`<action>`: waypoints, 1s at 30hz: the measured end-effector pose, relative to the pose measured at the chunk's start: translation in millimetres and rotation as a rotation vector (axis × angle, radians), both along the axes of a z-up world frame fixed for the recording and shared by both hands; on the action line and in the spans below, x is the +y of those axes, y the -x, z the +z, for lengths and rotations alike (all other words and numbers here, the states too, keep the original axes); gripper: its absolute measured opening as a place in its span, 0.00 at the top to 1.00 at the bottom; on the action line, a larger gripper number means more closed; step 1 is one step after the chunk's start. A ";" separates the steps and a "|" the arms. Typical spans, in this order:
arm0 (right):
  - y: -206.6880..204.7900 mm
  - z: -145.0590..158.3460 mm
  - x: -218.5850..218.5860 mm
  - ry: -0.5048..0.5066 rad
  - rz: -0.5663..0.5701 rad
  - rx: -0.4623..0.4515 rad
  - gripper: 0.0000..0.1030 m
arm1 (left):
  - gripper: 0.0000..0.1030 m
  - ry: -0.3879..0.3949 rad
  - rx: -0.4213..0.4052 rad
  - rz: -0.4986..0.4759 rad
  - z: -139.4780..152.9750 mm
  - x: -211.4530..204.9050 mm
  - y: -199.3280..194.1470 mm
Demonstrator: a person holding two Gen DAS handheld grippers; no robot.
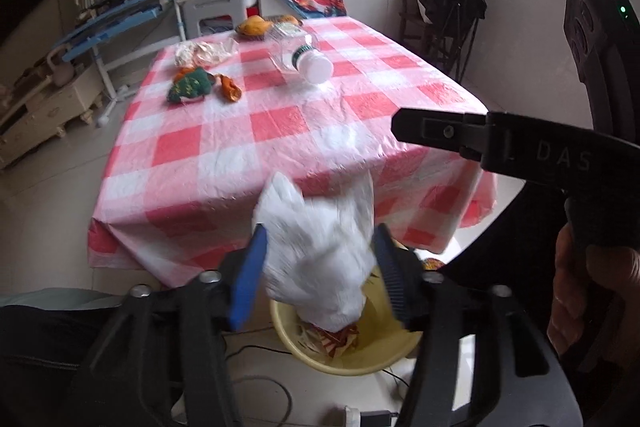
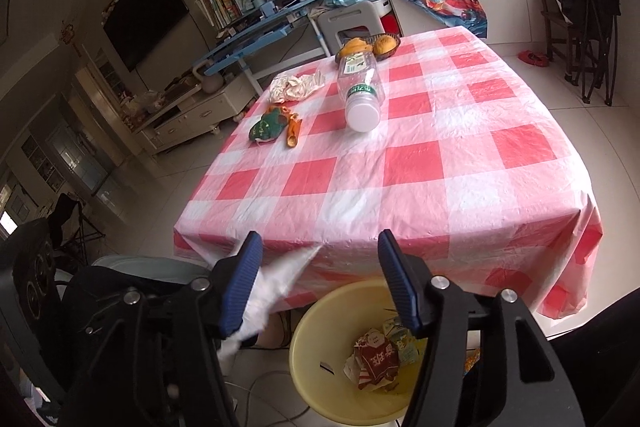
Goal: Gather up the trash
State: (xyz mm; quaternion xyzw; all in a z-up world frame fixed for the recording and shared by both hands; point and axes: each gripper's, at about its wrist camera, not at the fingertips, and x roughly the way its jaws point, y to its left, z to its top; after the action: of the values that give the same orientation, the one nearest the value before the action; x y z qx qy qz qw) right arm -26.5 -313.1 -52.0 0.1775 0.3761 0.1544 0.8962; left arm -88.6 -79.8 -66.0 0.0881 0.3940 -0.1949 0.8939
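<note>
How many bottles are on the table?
1. The bottle lies on its side near the middle of the table, in front of the fruit bowl. No other shows.

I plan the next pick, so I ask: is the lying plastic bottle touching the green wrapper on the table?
Apart. The right wrist view shows bare checked cloth between the plastic bottle and the green wrapper.

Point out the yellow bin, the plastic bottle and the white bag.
yellow bin (image 2: pixel 316 379), right wrist view, inner wall.
plastic bottle (image 2: pixel 360 87), right wrist view, clear body.
white bag (image 1: pixel 320 247), left wrist view, crumpled middle.
</note>
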 end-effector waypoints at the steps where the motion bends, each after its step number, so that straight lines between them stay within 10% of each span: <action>1: 0.0 -0.2 -0.6 0.003 -0.005 -0.001 0.40 | 0.45 0.000 -0.004 0.004 2.0 1.4 -0.6; 17: 0.8 2.8 13.4 0.145 -0.036 -0.054 0.25 | 0.16 0.027 -0.142 0.367 21.5 61.4 -24.2; 30: -0.3 -1.6 29.9 0.232 -0.014 -0.064 0.21 | 0.12 0.045 -0.145 0.429 22.3 73.9 -32.0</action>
State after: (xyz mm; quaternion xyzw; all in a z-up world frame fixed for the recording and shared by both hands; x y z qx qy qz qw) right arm -26.3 -283.3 -53.6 0.0702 0.3616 0.1092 0.9233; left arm -56.6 -5.9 -43.7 -0.0041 0.3340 -0.0021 0.9426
